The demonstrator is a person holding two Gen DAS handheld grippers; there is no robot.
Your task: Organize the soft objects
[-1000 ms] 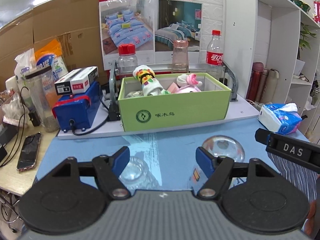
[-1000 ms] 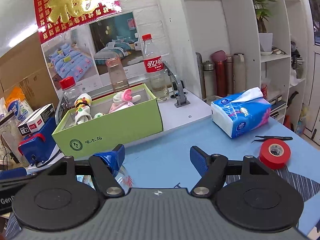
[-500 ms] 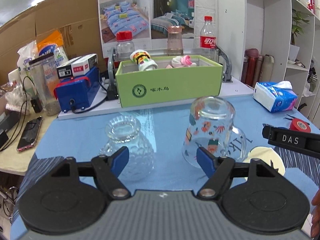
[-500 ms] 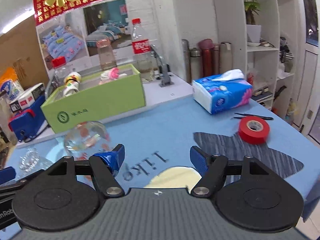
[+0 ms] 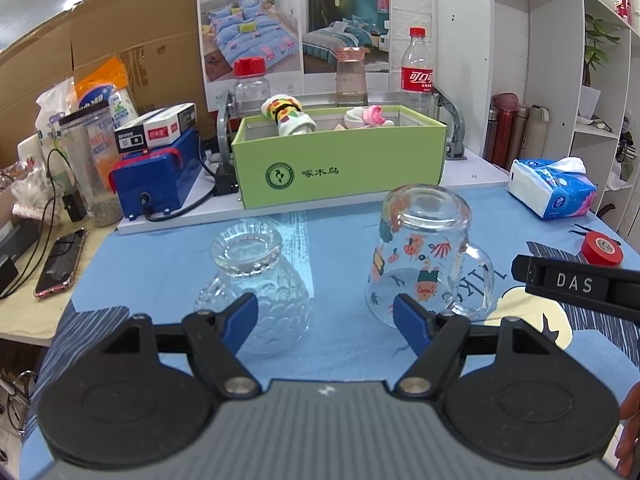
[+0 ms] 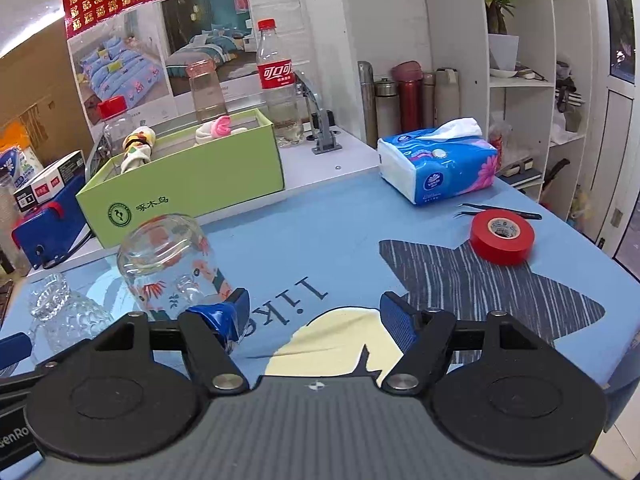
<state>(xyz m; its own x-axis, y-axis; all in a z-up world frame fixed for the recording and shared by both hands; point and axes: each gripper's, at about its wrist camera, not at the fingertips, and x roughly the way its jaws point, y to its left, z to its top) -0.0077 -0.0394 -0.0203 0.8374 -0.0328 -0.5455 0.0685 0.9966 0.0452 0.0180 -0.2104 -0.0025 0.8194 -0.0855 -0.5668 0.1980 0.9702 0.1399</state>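
A green box (image 5: 340,172) stands at the back of the blue table and also shows in the right wrist view (image 6: 180,190). In it lie a rolled white sock with yellow and black bands (image 5: 286,118) (image 6: 138,152) and a pink and white soft item (image 5: 368,116) (image 6: 218,128). My left gripper (image 5: 324,314) is open and empty, well short of the box, behind two upturned glasses. My right gripper (image 6: 314,316) is open and empty over the blue cloth.
An upturned textured glass (image 5: 256,280) and an upturned printed glass mug (image 5: 424,264) (image 6: 172,264) stand between me and the box. A tissue pack (image 6: 438,166), red tape roll (image 6: 502,232) and tweezers (image 6: 496,210) lie right. Blue device (image 5: 154,178), jars, bottles and a phone (image 5: 60,262) crowd the left.
Both grippers have pulled back from the green box toward the table's near side. The two upturned glasses have come fully into view. Both grippers stay open.
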